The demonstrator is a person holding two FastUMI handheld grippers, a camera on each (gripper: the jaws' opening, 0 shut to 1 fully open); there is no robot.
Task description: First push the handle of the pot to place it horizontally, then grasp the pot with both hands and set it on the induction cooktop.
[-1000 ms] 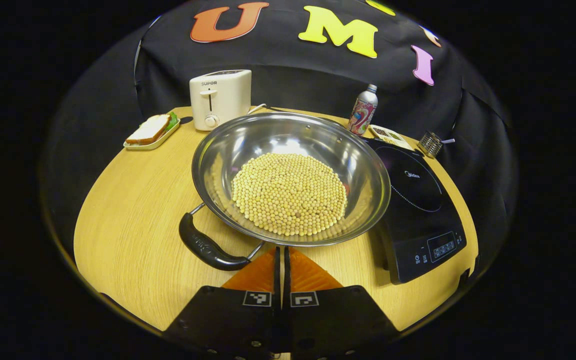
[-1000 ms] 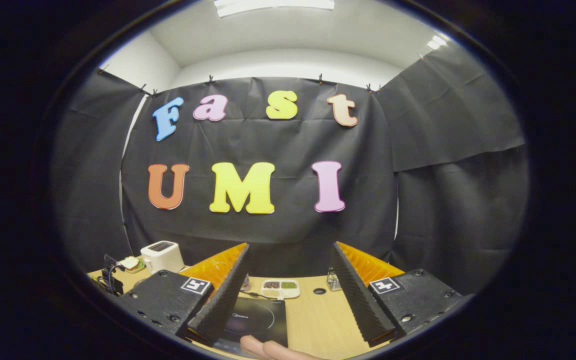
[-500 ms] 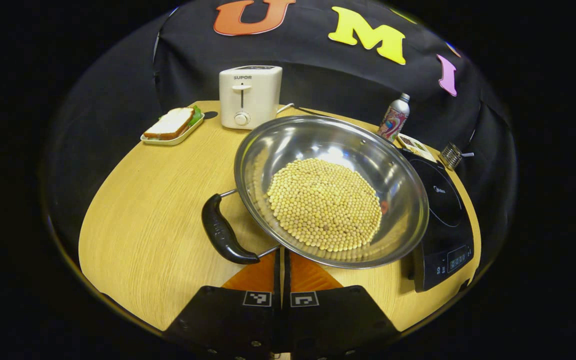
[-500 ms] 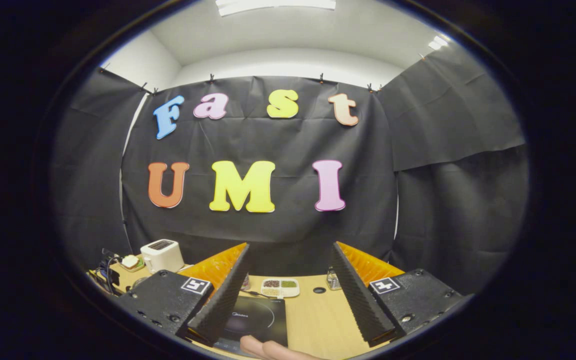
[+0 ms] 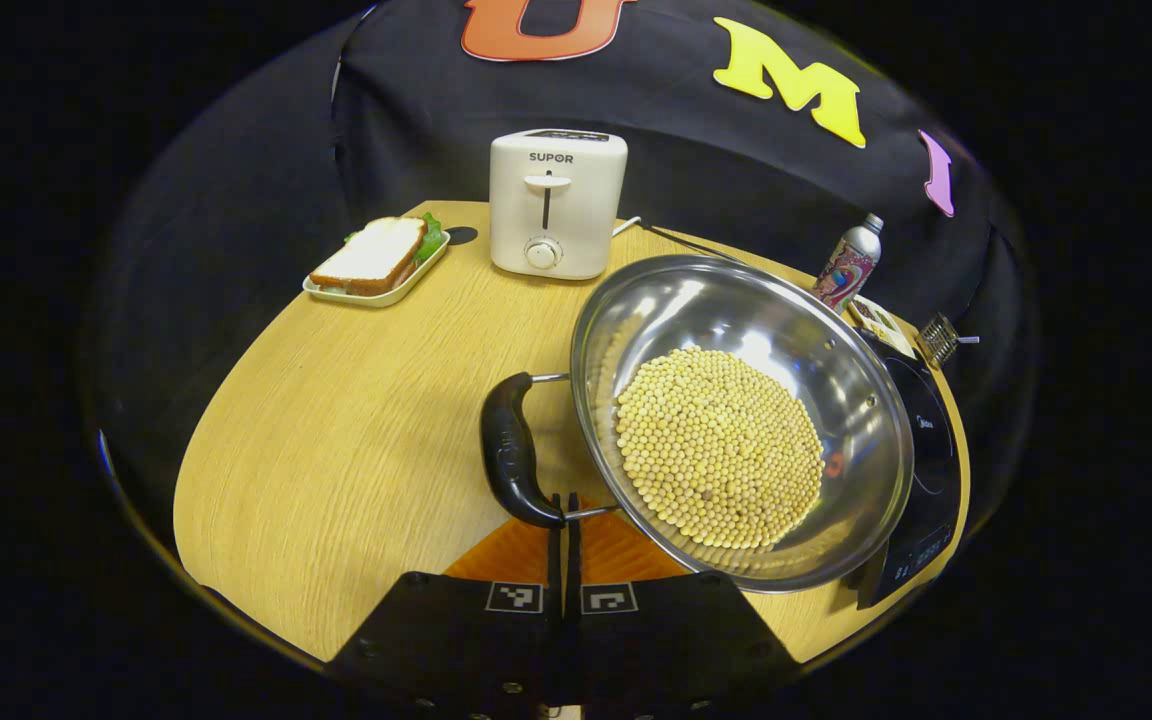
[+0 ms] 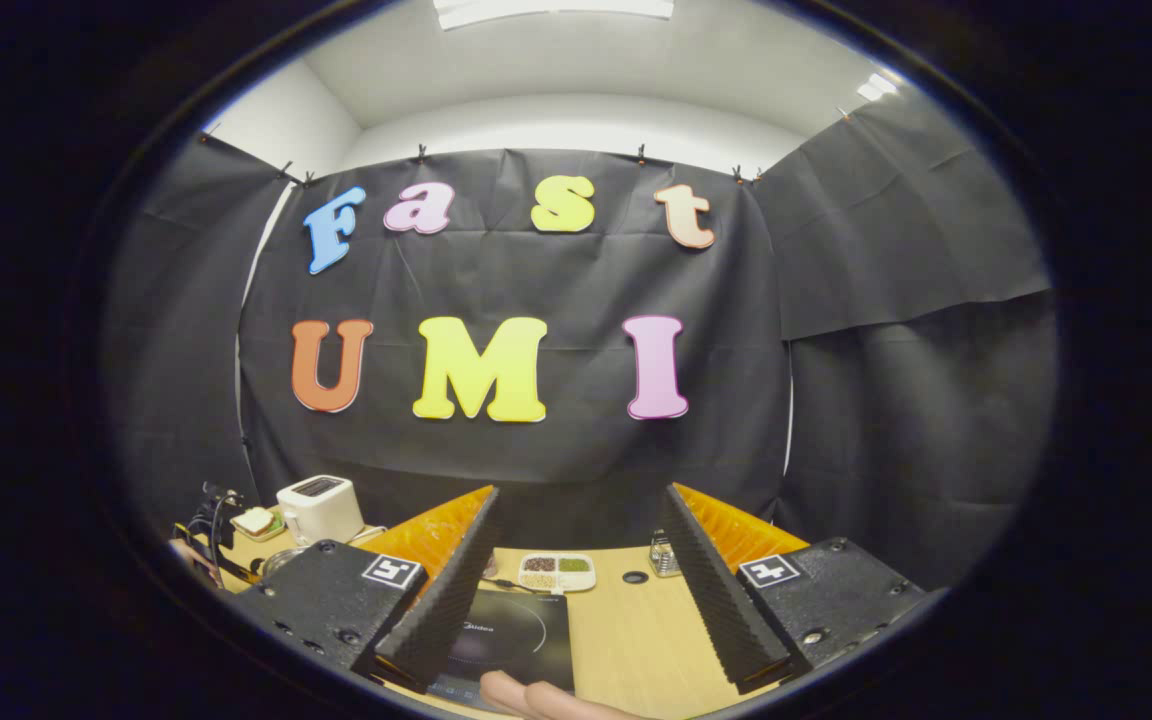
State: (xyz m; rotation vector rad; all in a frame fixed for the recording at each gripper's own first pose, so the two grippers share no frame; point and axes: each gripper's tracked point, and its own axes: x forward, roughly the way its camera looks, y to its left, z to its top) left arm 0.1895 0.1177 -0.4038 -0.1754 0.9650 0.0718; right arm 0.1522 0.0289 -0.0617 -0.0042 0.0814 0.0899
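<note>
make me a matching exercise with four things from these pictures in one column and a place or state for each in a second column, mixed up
Things
1. pot
2. sandwich
3. left hand-held gripper
4. right hand-held gripper

Places or states
A. open, held above the induction cooktop
B. on a small tray beside the toaster
C. shut, its tips at the near end of the pot's black handle
D. filled with pale round beans, next to the induction cooktop

Pairs: 1-D, 2-B, 3-C, 4-A
</note>
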